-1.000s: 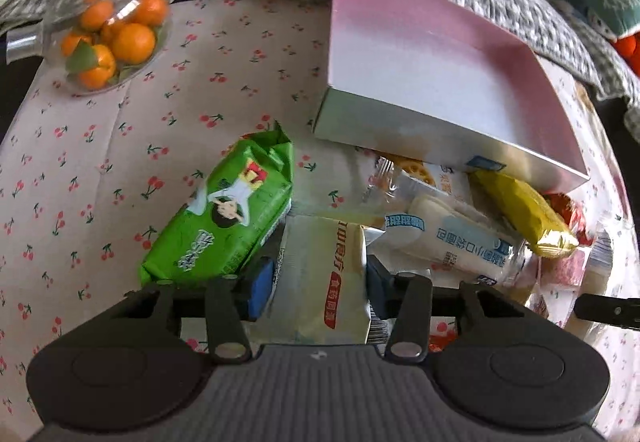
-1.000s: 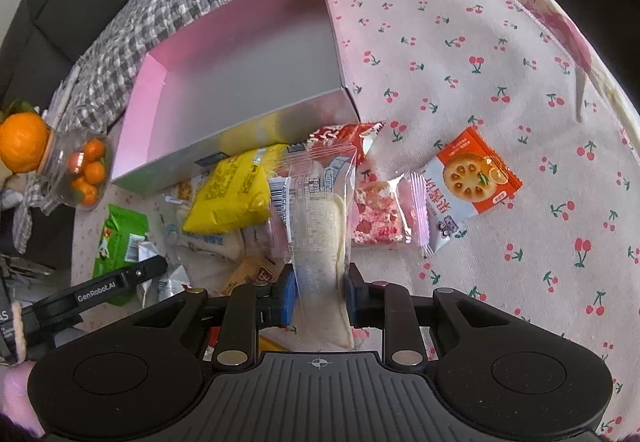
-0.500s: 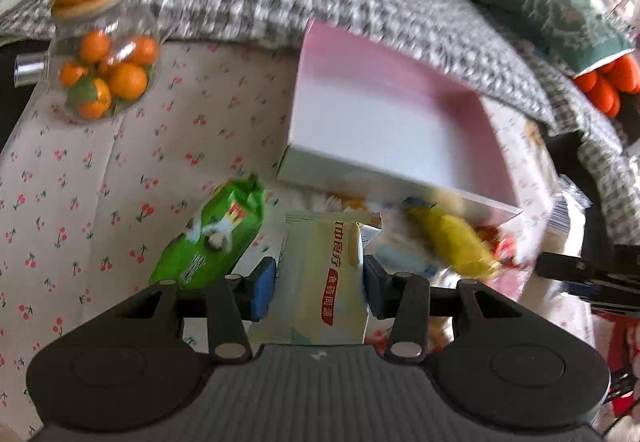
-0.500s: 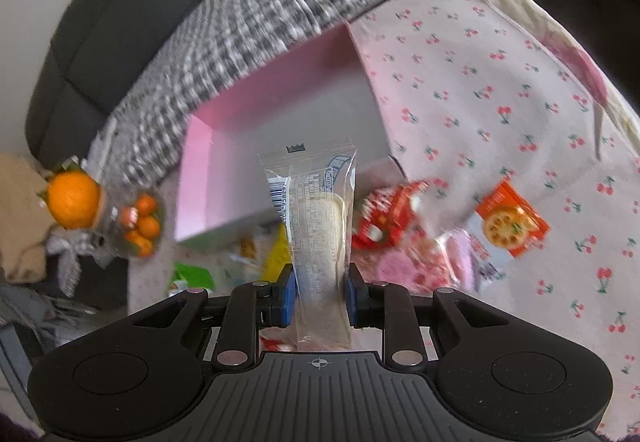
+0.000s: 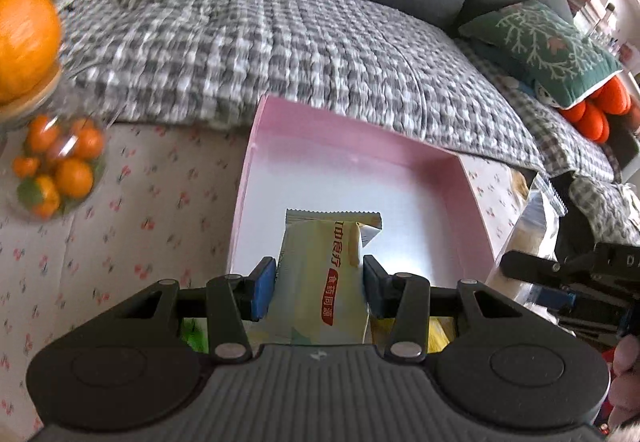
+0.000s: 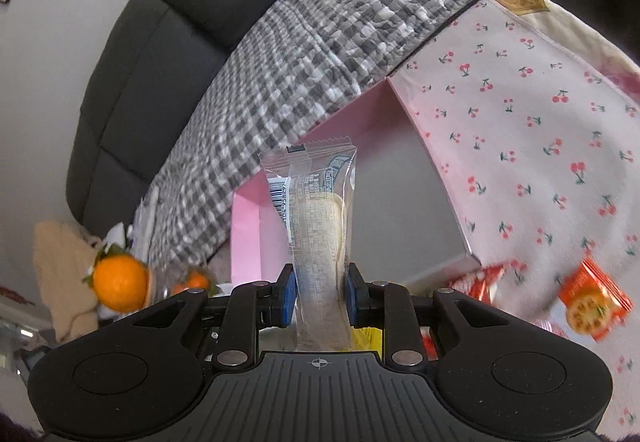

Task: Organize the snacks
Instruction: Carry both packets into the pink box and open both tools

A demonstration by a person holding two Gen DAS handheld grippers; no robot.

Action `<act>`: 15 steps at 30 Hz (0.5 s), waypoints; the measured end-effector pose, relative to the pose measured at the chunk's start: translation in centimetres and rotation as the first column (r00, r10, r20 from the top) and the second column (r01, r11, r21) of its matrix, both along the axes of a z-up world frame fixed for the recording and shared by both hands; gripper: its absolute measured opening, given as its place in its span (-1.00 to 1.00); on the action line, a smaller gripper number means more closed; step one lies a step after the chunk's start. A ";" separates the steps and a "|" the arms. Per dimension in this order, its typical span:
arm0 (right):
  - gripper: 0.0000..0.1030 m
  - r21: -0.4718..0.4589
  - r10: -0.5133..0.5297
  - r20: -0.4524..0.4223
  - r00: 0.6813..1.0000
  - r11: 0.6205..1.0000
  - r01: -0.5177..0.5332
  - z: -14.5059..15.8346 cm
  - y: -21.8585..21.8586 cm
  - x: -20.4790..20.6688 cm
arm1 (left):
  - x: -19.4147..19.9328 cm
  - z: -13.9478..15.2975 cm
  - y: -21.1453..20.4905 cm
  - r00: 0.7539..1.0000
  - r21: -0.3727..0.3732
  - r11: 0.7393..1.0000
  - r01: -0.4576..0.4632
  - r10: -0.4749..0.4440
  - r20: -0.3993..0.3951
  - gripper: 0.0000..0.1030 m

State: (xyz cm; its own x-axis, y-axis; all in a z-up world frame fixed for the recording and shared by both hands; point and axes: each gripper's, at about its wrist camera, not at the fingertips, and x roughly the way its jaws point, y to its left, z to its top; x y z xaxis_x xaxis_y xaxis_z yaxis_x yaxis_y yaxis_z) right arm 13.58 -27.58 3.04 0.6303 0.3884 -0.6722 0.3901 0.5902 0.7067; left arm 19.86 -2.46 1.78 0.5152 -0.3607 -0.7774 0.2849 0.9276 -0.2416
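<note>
Pink box (image 5: 472, 202) bare inside, jar (image 5: 60, 166) holding small oranges (image 5: 74, 178)

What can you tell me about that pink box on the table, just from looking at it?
The pink box is a shallow, open tray, seemingly of card, with low pink walls and a pale bare floor. It lies flat on the cherry-print tablecloth, its far edge by the checked grey blanket. Nothing lies inside yet. The left gripper holds a pale yellow snack packet in front of it.
</note>
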 end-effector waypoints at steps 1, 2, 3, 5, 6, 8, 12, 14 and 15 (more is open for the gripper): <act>-0.53 -0.003 -0.004 0.000 1.000 1.000 0.004 -0.3 -0.1 0.4 | 0.6 -0.2 -0.5 1.000 0.006 1.000 0.003 -0.003 0.008 -0.17; -0.53 -0.009 -0.008 0.001 1.000 1.000 0.008 -0.6 -0.1 0.8 | 1.0 -0.3 -0.9 1.000 0.014 1.000 0.007 -0.007 0.017 -0.17; -0.53 -0.017 -0.012 0.002 1.000 1.000 0.012 -0.9 -0.2 1.1 | 1.3 -0.4 -1.1 1.000 0.024 1.000 0.011 -0.012 0.028 -0.17; -0.53 -0.037 -0.012 0.004 1.000 0.999 0.012 -1.3 -0.4 1.7 | 1.8 -0.8 -1.6 0.999 0.047 0.999 0.017 -0.019 0.046 -0.17; -0.53 -0.047 -0.011 0.005 1.000 0.999 0.011 -1.5 -0.4 2.0 | 1.8 -0.9 -1.9 0.999 0.058 0.998 0.018 -0.021 0.050 -0.17; -0.53 -0.067 -0.008 0.003 1.000 0.998 0.009 -1.9 -0.5 2.5 | 2.1 -1.4 -2.1 0.998 0.081 0.997 0.016 -0.020 0.052 -0.17; -0.53 -0.081 -0.007 -0.007 1.000 0.997 0.006 -2.7 -0.8 3.1 | 2.8 -2.1 -2.4 0.998 0.128 0.992 0.021 -0.029 0.058 -0.17; -0.53 -0.090 -0.002 -0.010 1.000 0.996 0.002 -2.9 -1.0 3.4 | 2.9 -2.2 -2.5 0.998 0.136 0.990 0.020 -0.029 0.064 -0.16; -0.53 -0.091 0.000 -0.009 1.000 0.996 -0.001 -3.1 -1.0 3.5 | 3.0 -2.3 -2.6 0.997 0.140 0.990 0.019 -0.028 0.067 -0.16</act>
State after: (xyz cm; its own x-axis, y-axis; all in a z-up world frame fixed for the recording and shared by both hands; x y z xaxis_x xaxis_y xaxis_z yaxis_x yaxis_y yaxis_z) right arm 17.05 -28.59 -0.04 0.6241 0.3254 -0.7104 0.3956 0.6524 0.6464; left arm 22.87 -5.02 -0.56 0.5615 -0.2642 -0.7842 0.3182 0.9437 -0.0901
